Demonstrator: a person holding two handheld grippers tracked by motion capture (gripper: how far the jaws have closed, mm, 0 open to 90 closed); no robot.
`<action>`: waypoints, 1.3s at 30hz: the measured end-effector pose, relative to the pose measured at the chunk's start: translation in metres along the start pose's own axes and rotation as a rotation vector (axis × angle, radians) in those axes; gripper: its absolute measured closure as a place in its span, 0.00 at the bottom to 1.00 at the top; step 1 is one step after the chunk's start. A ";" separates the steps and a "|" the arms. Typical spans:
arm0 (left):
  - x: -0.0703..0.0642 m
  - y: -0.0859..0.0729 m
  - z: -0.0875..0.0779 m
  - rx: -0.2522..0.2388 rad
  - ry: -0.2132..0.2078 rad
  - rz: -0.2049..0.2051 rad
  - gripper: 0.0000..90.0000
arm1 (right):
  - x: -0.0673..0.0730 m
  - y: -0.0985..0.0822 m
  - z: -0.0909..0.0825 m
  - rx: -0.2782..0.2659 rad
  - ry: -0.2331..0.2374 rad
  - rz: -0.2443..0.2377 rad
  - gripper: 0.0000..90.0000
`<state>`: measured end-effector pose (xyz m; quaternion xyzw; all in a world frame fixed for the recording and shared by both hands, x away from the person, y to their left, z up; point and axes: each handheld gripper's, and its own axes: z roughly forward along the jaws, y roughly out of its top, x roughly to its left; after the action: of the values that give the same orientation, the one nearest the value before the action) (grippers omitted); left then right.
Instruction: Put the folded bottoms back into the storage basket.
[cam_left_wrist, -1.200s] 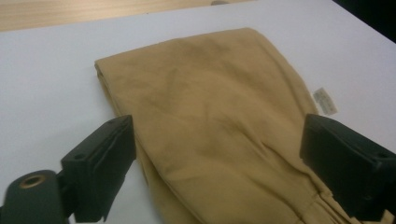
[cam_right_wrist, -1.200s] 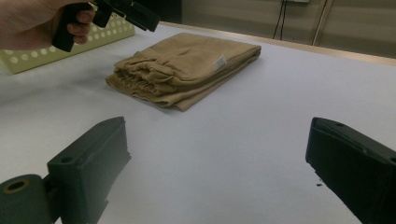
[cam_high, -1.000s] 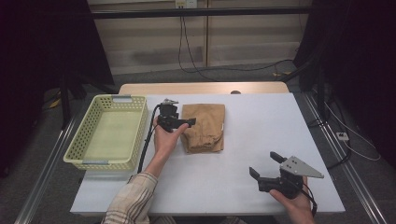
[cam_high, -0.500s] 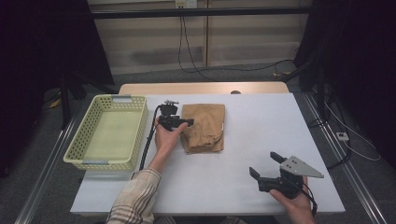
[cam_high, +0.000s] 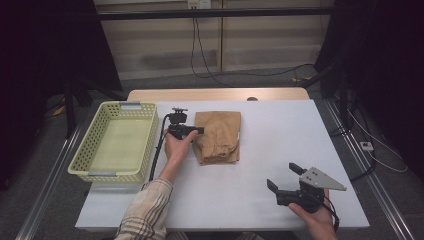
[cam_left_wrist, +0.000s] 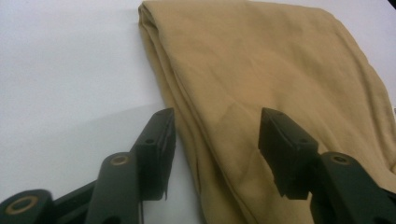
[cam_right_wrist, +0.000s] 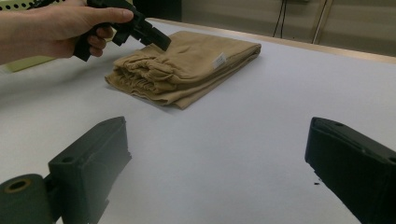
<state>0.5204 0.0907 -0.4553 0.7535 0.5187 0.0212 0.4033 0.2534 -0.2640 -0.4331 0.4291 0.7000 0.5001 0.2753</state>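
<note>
Closing left tongs (cam_left_wrist: 215, 135), folded tan cloth (cam_left_wrist: 261, 79)

The left gripper (cam_high: 199, 130) sits at the left edge of the folded tan cloth (cam_high: 219, 136), its jaws having just been closing, with the basket (cam_high: 116, 141) close behind it. The right gripper (cam_high: 285, 176) hovers open near the table's (cam_high: 280, 130) front edge, well apart from the cloth.

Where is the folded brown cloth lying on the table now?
In the high view the folded brown cloth lies mid-table, just right of the left gripper and further right of the yellow basket.
</note>
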 end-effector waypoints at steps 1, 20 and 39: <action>0.000 0.000 0.000 0.000 0.000 0.000 0.55 | 0.000 0.000 0.000 0.000 0.000 0.000 0.07; 0.002 -0.005 0.004 0.061 -0.128 -0.097 0.87 | 0.000 0.000 0.001 0.003 -0.002 -0.003 0.07; -0.013 0.000 -0.011 -0.068 -0.148 -0.043 0.95 | -0.001 0.000 -0.001 -0.001 -0.005 0.000 0.07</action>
<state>0.5094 0.0869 -0.4422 0.7276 0.5028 -0.0256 0.4660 0.2531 -0.2649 -0.4329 0.4303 0.6989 0.4995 0.2771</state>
